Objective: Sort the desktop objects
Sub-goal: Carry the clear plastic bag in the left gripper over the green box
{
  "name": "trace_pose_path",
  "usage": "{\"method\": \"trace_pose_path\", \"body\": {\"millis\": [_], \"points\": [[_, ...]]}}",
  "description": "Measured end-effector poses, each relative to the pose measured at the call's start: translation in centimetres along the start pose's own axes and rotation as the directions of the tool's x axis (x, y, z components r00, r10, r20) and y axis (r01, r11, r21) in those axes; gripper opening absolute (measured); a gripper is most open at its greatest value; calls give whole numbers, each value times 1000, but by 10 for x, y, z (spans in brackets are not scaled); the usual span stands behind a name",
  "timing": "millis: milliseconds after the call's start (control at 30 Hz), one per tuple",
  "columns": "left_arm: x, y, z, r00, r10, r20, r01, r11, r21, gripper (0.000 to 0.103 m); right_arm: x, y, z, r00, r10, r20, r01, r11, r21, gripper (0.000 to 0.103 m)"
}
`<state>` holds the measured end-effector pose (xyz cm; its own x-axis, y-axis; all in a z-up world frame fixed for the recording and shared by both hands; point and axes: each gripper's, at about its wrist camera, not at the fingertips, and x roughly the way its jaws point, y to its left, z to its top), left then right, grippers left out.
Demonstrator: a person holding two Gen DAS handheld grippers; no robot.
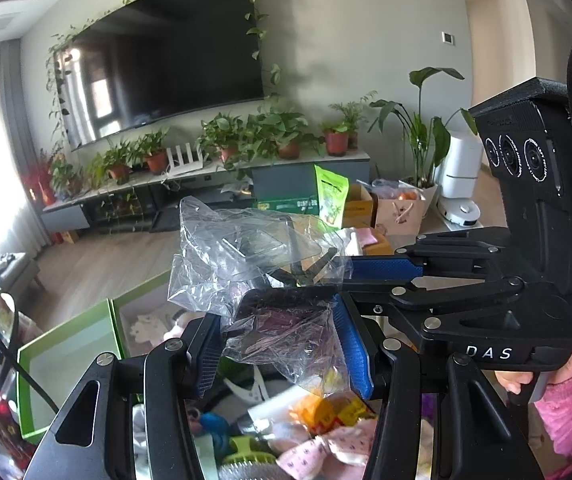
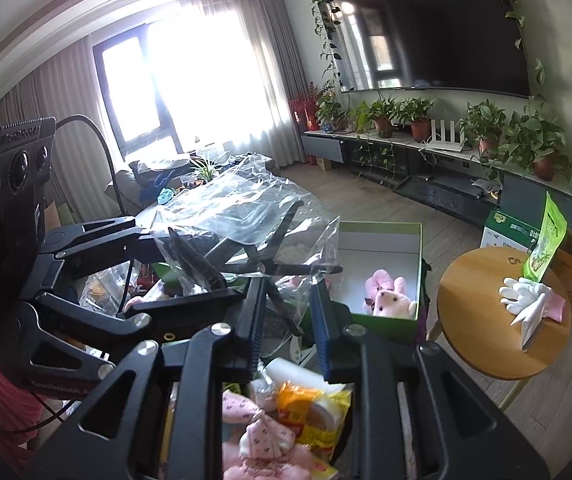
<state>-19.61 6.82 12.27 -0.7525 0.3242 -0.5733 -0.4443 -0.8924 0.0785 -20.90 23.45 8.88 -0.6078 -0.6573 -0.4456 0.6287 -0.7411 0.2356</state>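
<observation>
A crumpled clear plastic bag (image 1: 246, 264) hangs in the air between both grippers. My left gripper (image 1: 282, 344) is shut on its lower part, with the film bunched between the blue pads (image 1: 351, 344). My right gripper (image 2: 286, 316) grips another part of the same bag (image 2: 238, 208); in the left wrist view it (image 1: 365, 276) comes in from the right. Below lie a yellow snack packet (image 2: 313, 412), pink spotted cloth (image 2: 262, 436) and a white roll (image 2: 293, 372).
An open green box (image 2: 385, 320) holds a pink plush toy (image 2: 389, 296). A round wooden stool (image 2: 481, 344) at the right carries a white glove (image 2: 525, 292) and a green pouch (image 2: 545, 248). The box lid (image 1: 66, 364) lies at the left. The TV cabinet with plants stands behind.
</observation>
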Motion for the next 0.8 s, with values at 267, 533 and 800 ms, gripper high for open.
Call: {"method": "trace_pose_path", "body": {"millis": [267,533,800], "points": [[35,23,16,1000,-8,-24,8,1000,-8,53,31,-20,17,1000,-11,-12,11,999,33,24],[69,42,25,998,-13,-65,13,1000,-8,53,63,-38,22,999,-8,-38,10,998,65,24],[104,56,25,995,-28,-97,26,999,-22,53,93,-61,23,998,-10,-65,16,995,96,24]]}}
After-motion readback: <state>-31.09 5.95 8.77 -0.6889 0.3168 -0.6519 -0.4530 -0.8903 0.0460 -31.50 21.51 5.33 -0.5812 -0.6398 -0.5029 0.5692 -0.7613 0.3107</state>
